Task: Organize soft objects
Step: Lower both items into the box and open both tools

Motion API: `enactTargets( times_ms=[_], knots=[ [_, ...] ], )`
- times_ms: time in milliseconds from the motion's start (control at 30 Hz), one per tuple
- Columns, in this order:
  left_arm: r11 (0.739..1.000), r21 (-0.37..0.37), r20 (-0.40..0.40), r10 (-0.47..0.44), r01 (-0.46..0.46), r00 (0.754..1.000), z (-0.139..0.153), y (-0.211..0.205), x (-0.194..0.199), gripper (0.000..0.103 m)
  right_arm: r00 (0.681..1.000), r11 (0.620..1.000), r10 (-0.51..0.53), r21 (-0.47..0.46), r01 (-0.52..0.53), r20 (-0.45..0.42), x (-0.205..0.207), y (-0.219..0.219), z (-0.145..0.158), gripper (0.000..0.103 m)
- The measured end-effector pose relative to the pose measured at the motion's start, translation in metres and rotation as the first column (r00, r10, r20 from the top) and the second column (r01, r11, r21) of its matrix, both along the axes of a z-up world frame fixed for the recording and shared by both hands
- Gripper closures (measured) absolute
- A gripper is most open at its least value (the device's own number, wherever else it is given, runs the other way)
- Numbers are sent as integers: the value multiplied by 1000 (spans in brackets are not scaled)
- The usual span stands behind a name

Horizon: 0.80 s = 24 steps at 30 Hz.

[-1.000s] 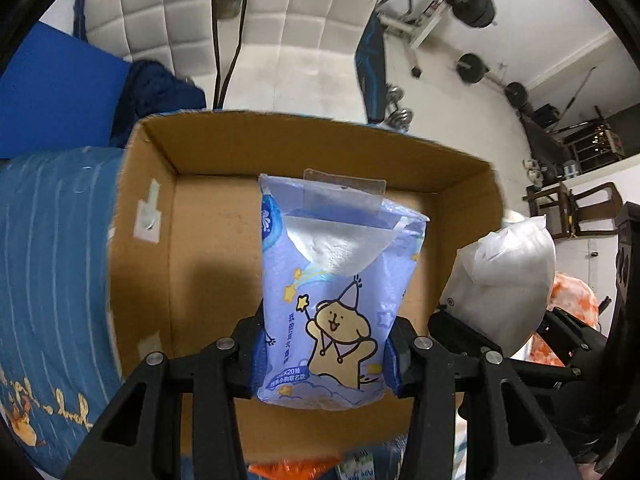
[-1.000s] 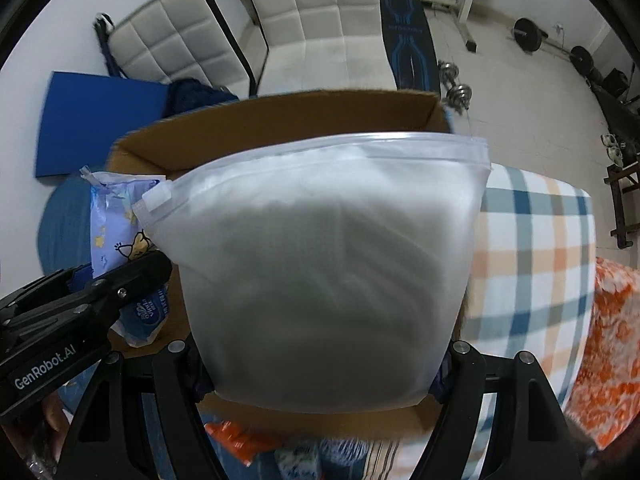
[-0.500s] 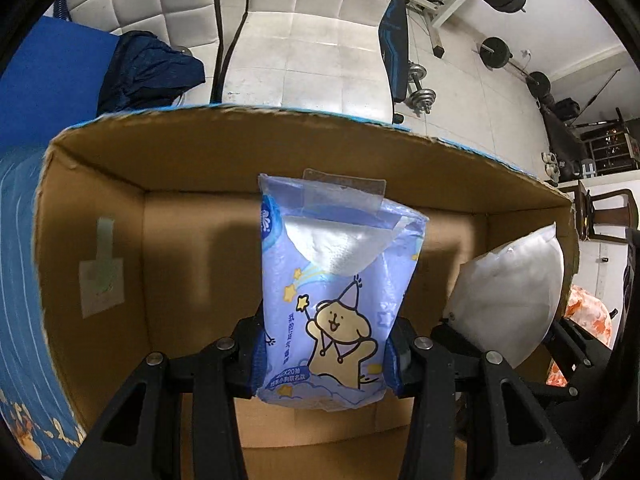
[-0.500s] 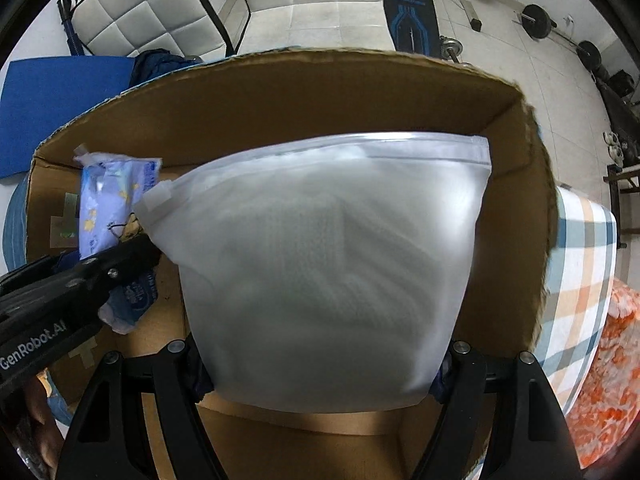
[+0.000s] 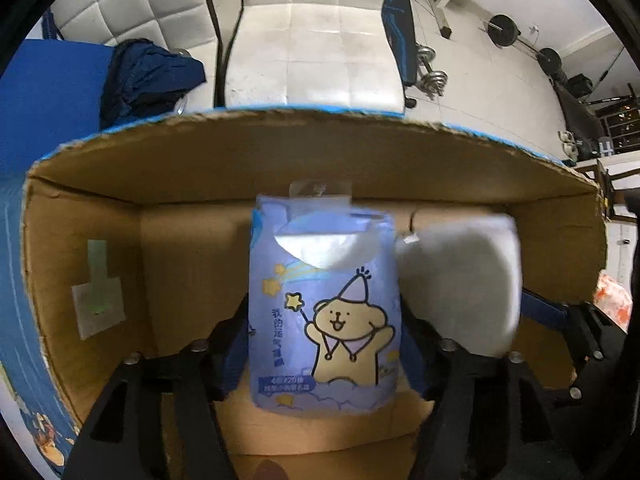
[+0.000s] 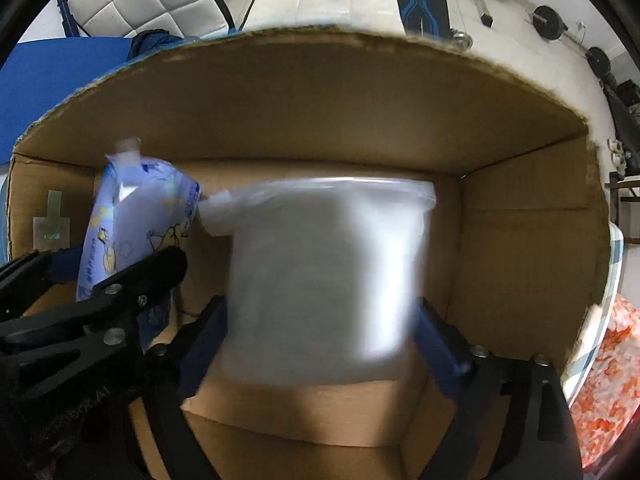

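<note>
My left gripper [image 5: 324, 344] is shut on a blue tissue pack [image 5: 324, 312] with a cartoon bear and holds it upright low inside the open cardboard box [image 5: 304, 152]. My right gripper [image 6: 320, 344] is shut on a white frosted zip bag [image 6: 324, 276] and holds it inside the same box [image 6: 320, 92], just right of the tissue pack [image 6: 132, 220]. The white bag also shows in the left wrist view [image 5: 460, 280], close against the pack's right side. The left gripper's arm shows in the right wrist view [image 6: 100, 304].
The box floor [image 6: 304, 412] shows bare cardboard below both items. A taped label [image 5: 98, 304] sits on the box's left wall. Beyond the box are a white quilted chair [image 5: 312, 52], a dark blue cloth [image 5: 148, 76] and gym weights [image 5: 504, 30]. Orange patterned fabric [image 6: 604, 392] lies at the right.
Both grippers have moved forward and down into the box with their loads. The white bag now sits right beside the tissue pack. Both jaws stay shut.
</note>
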<state>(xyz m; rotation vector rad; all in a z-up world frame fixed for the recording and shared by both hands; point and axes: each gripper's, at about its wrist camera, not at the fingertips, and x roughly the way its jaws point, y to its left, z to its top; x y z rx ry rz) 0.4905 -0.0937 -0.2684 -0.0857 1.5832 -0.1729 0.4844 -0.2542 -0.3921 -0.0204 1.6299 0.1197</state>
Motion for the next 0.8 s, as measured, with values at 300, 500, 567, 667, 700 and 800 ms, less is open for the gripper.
enactTargets(
  times_ms=[300,500,567,667,700,800],
  knots=[
    [1000,2,16,27,-27,1000,7,15,-4,7,999,1000,-6,-17,6,33,-7,2,10,0],
    [998,4,44,56,-56,997,11,19,-10,1,999,999,-35,1,35,31,-25,-7,17,0],
    [998,5,64,61,-61,996,18,20,-14,1,998,999,-36,-10,36,42,-31,-10,23,0],
    [998,17,104,58,-60,993,33,21,-23,1,997,999,-43,-8,43,59,-42,-13,35,0],
    [998,17,117,58,-61,991,38,21,-27,1,997,999,-46,-7,47,65,-48,-14,40,0],
    [998,21,163,55,-60,985,56,22,-44,1,994,999,-50,-6,51,98,-67,-14,59,0]
  ],
)
